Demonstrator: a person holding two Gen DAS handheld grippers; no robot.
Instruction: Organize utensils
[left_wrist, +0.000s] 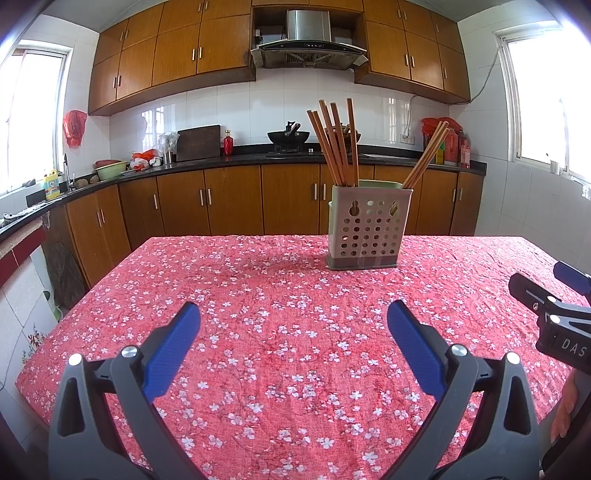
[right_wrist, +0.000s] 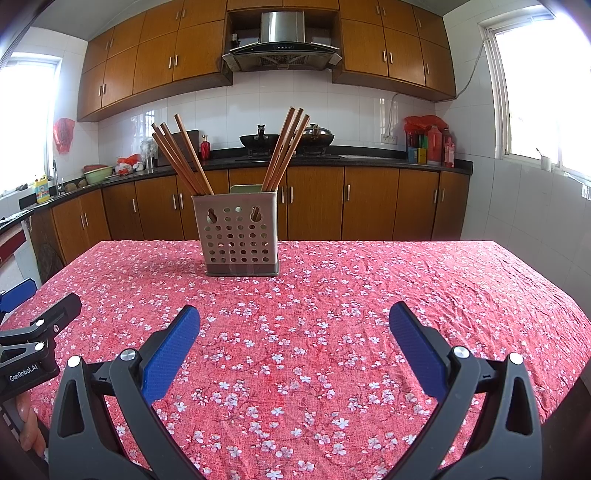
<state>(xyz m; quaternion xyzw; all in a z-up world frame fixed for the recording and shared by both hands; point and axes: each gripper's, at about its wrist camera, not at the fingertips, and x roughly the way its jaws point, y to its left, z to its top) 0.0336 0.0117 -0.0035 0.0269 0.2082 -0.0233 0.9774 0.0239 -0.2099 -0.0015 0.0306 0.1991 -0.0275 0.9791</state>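
1. Left tool (left_wrist: 293, 314) and right tool (right_wrist: 294, 315) both hang spread wide, holding nothing.
2. Brown wooden chopsticks (right_wrist: 184, 158) stand in the perforated grey plastic holder (right_wrist: 240, 236) on the red floral-clothed table (right_wrist: 332, 332).

Left wrist view: white letters "DAS" on the black body of the right gripper (left_wrist: 570, 282), at the right edge of frame; the word runs off the edge, rest not legible.

Right wrist view: white lettering "GenRobot.AI" on the black body of the left gripper (right_wrist: 22, 295), at the left edge.

Yellow bottle (right_wrist: 41, 188) on the far bench by the window carries a label; print too small to read.
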